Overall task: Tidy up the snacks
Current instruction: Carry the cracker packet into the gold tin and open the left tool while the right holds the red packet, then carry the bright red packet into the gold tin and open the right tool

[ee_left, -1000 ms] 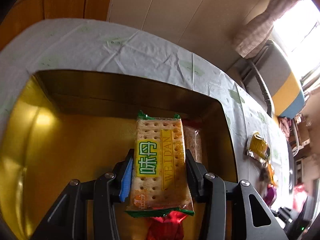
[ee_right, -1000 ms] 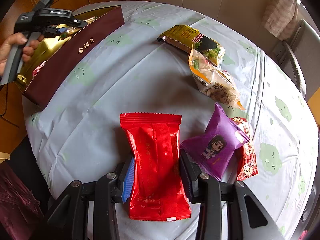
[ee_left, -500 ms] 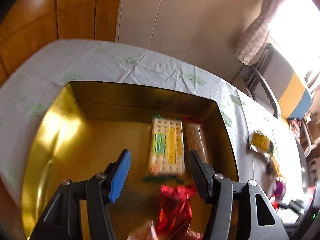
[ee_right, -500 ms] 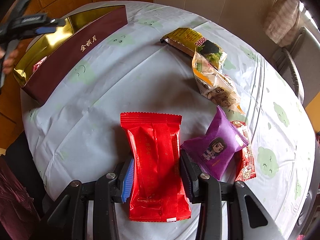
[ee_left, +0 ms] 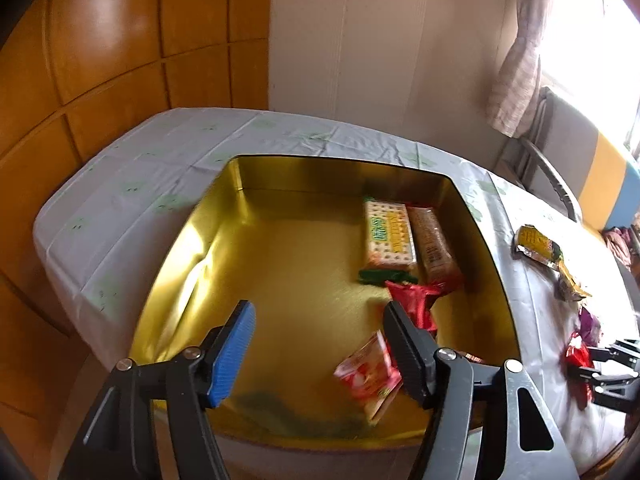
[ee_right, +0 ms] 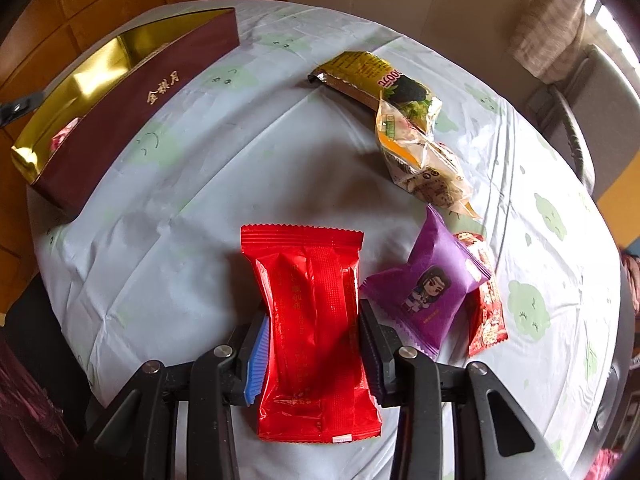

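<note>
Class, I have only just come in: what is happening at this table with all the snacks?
A person with a gripper in each hand is sorting snacks into a gold-lined box. The left gripper hangs open and empty over the box, where a cracker pack, a brown pack and some red-wrapped snacks already lie. The right gripper is shut on a red packet. A purple packet, a yellow packet and others wait on the tablecloth.

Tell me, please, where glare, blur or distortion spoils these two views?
Left wrist view: window blown out, glare on the gold box wall, snacks inside slightly smeared. Right wrist view: sharp on the red packet, fisheye bending the table edge.
</note>
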Demonstrator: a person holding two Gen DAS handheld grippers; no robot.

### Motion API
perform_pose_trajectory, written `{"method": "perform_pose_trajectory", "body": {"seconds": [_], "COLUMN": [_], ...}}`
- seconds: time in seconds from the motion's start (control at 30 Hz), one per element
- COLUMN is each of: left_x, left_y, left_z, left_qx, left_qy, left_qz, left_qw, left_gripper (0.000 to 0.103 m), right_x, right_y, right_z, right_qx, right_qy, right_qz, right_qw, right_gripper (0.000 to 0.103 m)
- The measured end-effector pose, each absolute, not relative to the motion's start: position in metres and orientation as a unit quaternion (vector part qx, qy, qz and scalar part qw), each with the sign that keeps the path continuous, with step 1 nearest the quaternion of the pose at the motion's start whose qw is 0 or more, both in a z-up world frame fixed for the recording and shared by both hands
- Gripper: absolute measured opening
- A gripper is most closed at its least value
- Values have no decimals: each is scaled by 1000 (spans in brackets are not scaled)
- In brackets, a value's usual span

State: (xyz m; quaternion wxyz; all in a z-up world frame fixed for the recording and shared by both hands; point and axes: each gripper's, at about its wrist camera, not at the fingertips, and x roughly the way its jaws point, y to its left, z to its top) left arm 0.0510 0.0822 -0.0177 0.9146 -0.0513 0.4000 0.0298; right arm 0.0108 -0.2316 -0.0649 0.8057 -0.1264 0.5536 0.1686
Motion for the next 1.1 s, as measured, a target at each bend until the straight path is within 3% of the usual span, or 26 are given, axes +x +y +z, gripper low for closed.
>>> {"method": "perform_pose_trajectory", "body": {"seconds": [0.77, 1.1], "left_x": [39, 42], "left_y": [112, 142], "left_z": [-24, -22], "left_qx": [-62, -94], "left_qy": [382, 372], "left_qz": [72, 108], "left_qw": [919, 917], "left_gripper": [68, 68], "right_x": [32, 62], "right_y": [-107, -20], "right_z": [52, 36], "right_qx": [1, -50], "right_qy": [464, 481], "right_qz": [276, 300], "right_qw": [842, 823], "right_gripper": [40, 40]}}
